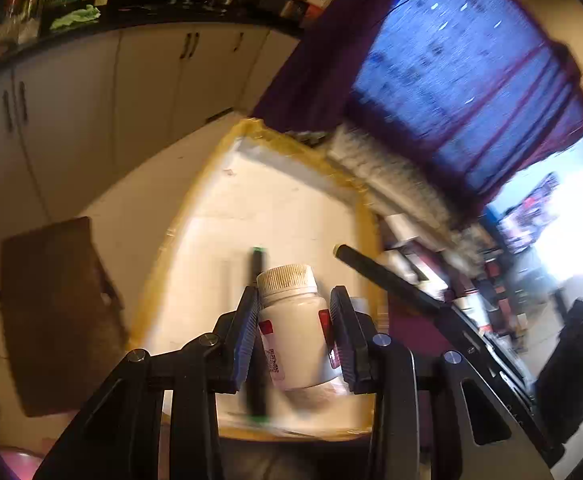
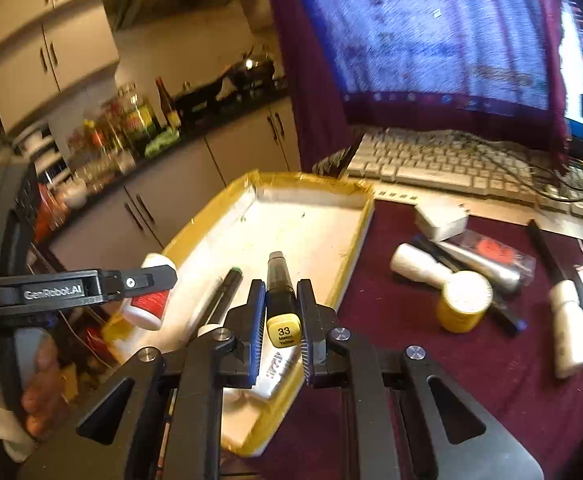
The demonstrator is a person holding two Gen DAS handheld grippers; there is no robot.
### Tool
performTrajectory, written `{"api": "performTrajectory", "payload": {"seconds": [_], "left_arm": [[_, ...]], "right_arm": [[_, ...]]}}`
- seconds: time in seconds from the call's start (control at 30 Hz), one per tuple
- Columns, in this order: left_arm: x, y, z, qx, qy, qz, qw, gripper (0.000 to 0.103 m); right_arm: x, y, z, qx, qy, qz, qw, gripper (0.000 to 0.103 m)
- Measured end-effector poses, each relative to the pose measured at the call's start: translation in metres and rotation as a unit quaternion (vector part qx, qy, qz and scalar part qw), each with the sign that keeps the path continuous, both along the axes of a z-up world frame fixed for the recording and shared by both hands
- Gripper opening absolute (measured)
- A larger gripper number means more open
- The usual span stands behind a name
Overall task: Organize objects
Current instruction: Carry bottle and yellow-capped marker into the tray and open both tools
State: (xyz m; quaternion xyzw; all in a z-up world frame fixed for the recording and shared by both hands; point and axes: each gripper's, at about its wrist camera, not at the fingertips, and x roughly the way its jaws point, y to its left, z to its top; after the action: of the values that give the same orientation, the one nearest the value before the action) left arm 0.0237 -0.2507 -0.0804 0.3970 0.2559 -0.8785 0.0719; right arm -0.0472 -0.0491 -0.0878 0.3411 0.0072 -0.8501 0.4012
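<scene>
Left gripper (image 1: pixel 294 312) clamped on white bottle (image 1: pixel 295 336), ribbed cap pointing forward past fingertips, red label patches against both pads. Below it: white tray (image 1: pixel 291 200) with yellow rim, black pen (image 1: pixel 256 268) lying in it.

Right gripper (image 2: pixel 279 312) clamped on marker (image 2: pixel 280 292), yellow end cap toward camera, dark tip forward, over tray's near part. Right of it, on maroon cloth (image 2: pixel 431 360): yellow jar (image 2: pixel 461 304), white tubes, keyboard (image 2: pixel 451 168) beyond.

Your right tool (image 2: pixel 279 300) clamps a yellow-capped marker (image 2: pixel 281 300) above the white tray (image 2: pixel 355 248). Your left tool (image 2: pixel 147 280) carries a white bottle (image 2: pixel 147 304) over the tray's left edge. A green-tipped pen (image 2: pixel 223 292) lies inside.
</scene>
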Motion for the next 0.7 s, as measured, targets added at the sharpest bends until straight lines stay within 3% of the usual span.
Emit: {"api": "performTrajectory", "payload": {"seconds": [0.17, 0.37, 0.7], "left_arm": [[-0.01, -0.011, -0.017, -0.032, -0.045, -0.009, 0.9984, 0.032], [-0.016, -0.016, -0.035, -0.026, -0.085, -0.011, 0.996, 0.032], [-0.019, -0.013, -0.036, -0.033, -0.081, -0.004, 0.9962, 0.032]], "right_arm": [[0.002, -0.019, -0.015, 0.023, -0.01, 0.012, 1.0, 0.013], [0.002, -0.028, -0.023, 0.029, -0.019, 0.023, 0.999, 0.013], [-0.002, -0.034, -0.029, 0.017, -0.039, 0.043, 0.998, 0.014]]}}
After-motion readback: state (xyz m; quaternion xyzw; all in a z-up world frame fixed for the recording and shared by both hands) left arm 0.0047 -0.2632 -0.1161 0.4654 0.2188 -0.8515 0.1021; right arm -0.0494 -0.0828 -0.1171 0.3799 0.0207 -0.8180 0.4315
